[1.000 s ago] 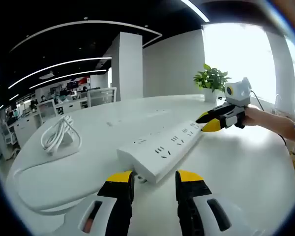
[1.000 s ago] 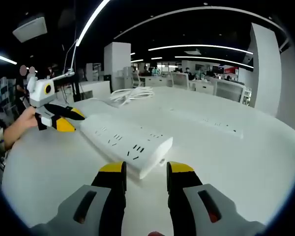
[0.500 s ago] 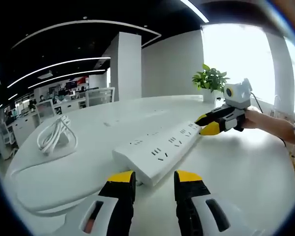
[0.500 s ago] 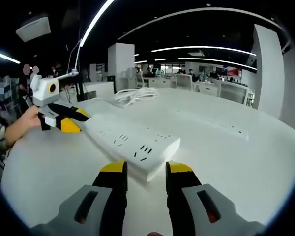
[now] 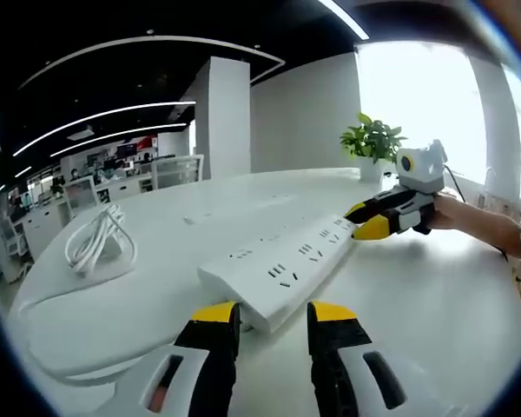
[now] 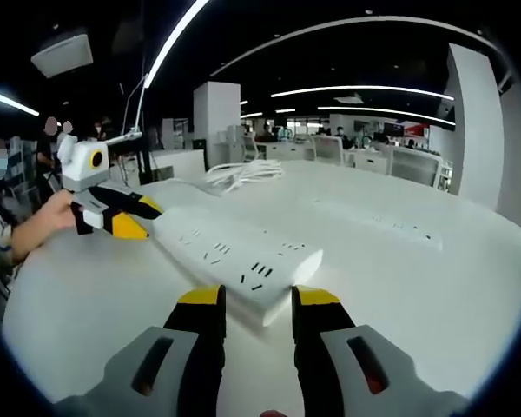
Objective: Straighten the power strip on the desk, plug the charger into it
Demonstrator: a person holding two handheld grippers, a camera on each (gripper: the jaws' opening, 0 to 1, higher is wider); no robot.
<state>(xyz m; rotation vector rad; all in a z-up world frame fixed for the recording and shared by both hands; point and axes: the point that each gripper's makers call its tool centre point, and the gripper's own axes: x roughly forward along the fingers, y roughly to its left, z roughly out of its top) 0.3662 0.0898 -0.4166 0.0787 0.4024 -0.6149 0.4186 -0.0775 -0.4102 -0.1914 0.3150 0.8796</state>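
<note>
step in hand: straightening; the strip [image 5: 282,268] lies on the counter [image 5: 434,295], one end between the parted jaws of the left gripper [image 5: 271,314], the other between the parted jaws of the right gripper [image 6: 252,301], neither clearly clamped. next, by my reading: close on both ends, square it, then fetch the charger, perhaps by the cable coil [image 5: 100,239]. containers: plant pot [image 5: 371,168], holding a plant.

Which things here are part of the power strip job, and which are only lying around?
For the job:
- power strip, one end between each claw's open jaws
- left claw
- right claw
- desk

Only lying around:
- coiled white cable
- potted plant
- second strip
</note>
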